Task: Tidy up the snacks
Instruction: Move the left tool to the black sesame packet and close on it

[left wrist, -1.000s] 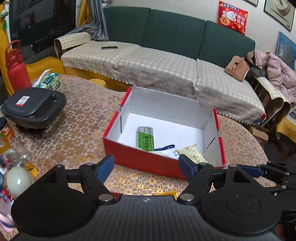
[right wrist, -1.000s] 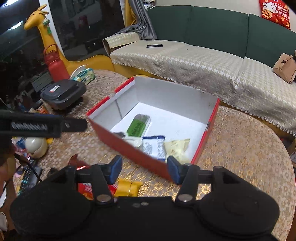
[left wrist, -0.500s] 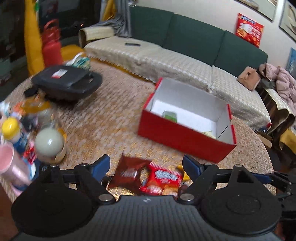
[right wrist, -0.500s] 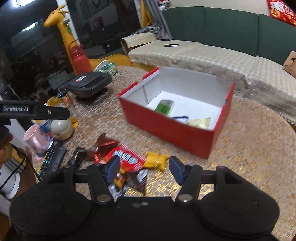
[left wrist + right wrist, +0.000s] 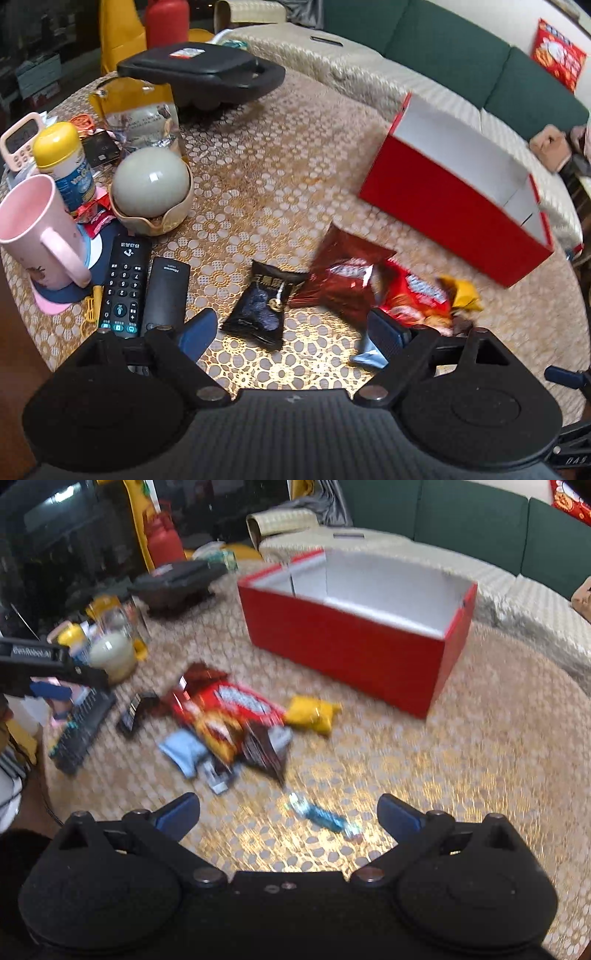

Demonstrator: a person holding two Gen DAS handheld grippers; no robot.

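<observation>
The red box (image 5: 351, 646) stands open on the table (image 5: 498, 760), with the snacks in a loose heap just in front of it. The box is stiff card, probably light, and needs no handling; it is the destination.

The red bag (image 5: 229, 705) is the largest packet, a crinkly foil pillow, likely light and slippery. It should be pinched at a sealed end, not across the puffed middle. The black packet (image 5: 264, 302) lies apart from the heap, between the fingers of the left gripper (image 5: 293, 332); its flat edge offers a clean hold. The yellow packet (image 5: 312, 712) rests beside the bag, nearest the box. The blue candy (image 5: 325, 816), smallest, lies alone between the fingers of the right gripper (image 5: 288, 816); it is best gripped across its body.

Both grippers are widening, spread with nothing pinched.

Two remotes (image 5: 144, 288) lie just beside the left finger, and a pink mug (image 5: 40, 236) stands beyond them; both could be knocked.
</observation>
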